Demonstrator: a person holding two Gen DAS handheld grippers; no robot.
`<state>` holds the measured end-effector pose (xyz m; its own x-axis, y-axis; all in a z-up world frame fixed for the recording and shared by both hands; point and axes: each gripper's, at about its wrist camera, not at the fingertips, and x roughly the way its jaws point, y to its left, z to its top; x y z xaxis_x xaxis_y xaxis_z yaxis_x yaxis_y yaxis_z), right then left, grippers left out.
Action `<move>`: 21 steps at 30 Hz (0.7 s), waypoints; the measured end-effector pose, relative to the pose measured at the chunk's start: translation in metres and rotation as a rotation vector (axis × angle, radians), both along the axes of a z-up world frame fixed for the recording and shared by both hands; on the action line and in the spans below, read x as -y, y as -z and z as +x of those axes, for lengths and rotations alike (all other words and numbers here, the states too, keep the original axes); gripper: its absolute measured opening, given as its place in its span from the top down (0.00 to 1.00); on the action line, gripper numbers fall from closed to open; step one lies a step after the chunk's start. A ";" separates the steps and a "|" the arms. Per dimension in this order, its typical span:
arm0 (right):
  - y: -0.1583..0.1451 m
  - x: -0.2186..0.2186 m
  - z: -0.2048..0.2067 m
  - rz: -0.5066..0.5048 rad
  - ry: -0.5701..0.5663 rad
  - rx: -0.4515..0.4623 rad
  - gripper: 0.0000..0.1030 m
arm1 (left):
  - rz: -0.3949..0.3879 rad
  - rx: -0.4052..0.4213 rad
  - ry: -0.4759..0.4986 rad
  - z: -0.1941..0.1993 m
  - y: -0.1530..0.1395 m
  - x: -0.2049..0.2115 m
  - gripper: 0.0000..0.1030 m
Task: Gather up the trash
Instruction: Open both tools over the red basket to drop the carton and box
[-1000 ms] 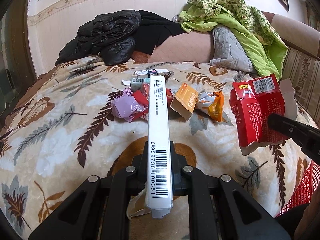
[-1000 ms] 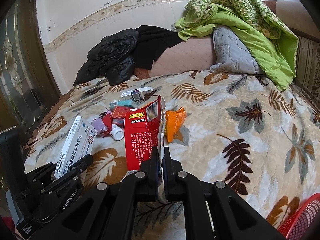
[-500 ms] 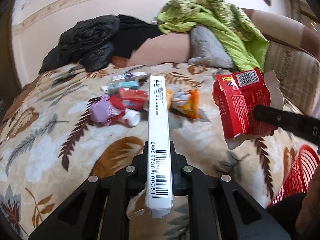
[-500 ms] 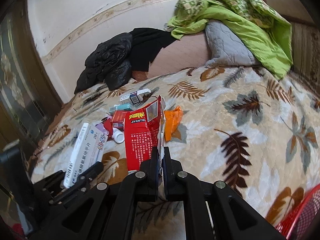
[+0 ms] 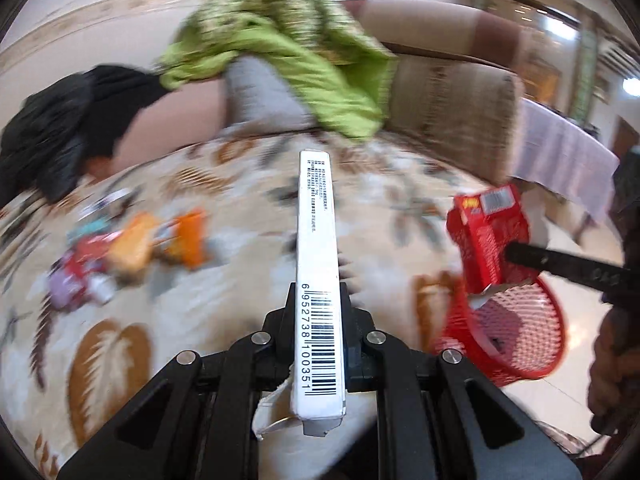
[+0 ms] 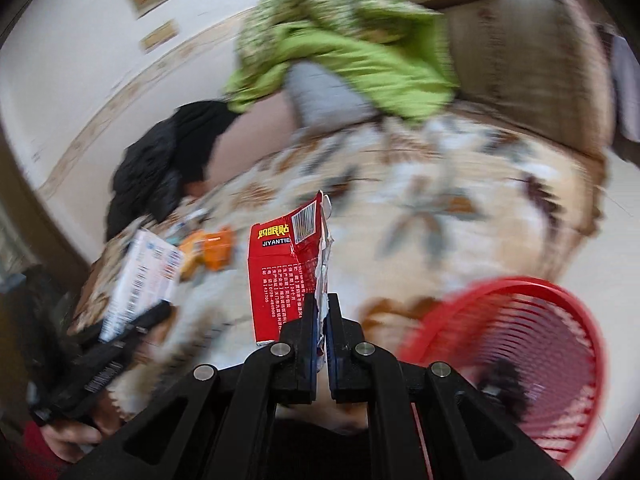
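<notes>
Both boxes swung twd red basket [image 6: 520, 344].

A leaf-patterned beige and brown blanket [image 5: 224, 312] covers the seat of a brown upholstered sofa [image 5: 452, 96]. At the far side, a bright green quilted cover [image 5: 288, 56] is heaped over a grey padded cushion [image 5: 260, 96] against the backrest. To its left lies a crumpled black jacket [image 5: 60, 120]. Behind them stands a pale wall with a patterned border strip [image 6: 120, 88]. Beyond the sofa arm on the right lies glossy tiled floor [image 5: 580, 320].
</notes>
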<state>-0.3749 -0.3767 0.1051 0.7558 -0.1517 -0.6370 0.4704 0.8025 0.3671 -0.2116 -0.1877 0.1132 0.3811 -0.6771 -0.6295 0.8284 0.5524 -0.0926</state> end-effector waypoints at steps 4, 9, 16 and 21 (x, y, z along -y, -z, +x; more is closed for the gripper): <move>0.009 0.028 -0.044 -0.018 0.109 -0.059 0.96 | 0.005 -0.071 0.164 -0.028 -0.003 0.049 0.86; 0.026 0.049 -0.081 0.005 0.209 -0.124 0.94 | 0.039 -0.167 0.326 -0.068 0.006 0.102 0.86; 0.033 0.066 -0.102 0.030 0.291 -0.152 0.74 | 0.089 -0.196 0.361 -0.086 0.020 0.134 0.62; 0.019 0.063 -0.088 0.002 0.263 -0.114 0.74 | 0.061 -0.201 0.285 -0.064 0.012 0.111 0.59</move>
<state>-0.4632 -0.4399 0.0859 0.6144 -0.3320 -0.7158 0.7007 0.6467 0.3014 -0.2754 -0.2984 0.1009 0.0468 -0.6970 -0.7155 0.9186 0.3114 -0.2433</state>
